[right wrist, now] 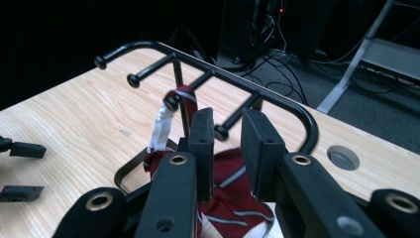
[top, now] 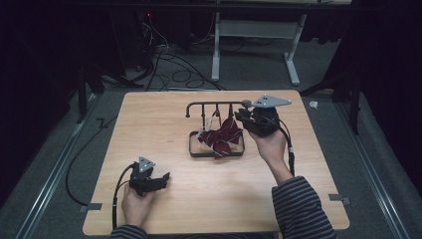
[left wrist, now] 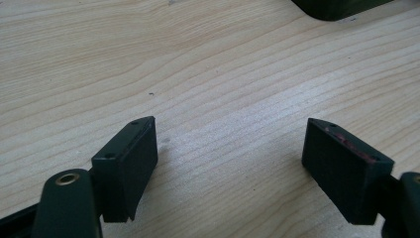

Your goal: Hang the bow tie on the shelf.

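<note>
tie (top: 222, 138): dark red, thin pale stripes, white strap | state: bunched loosely, strap looped over a peg | place: hangs from rack (top: 217, 104), lower folds resting on the base tray | rack: black metal, top rail with pegs, upright at table's far middle

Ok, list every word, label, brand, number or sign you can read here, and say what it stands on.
None can be read.
Bow tie: maroon with pale stripes, no lettering; its white strap looks blank.
Rack: plain black metal, no label.
Left gripper and right gripper: no markings visible.
Table: bare wood grain.
</note>
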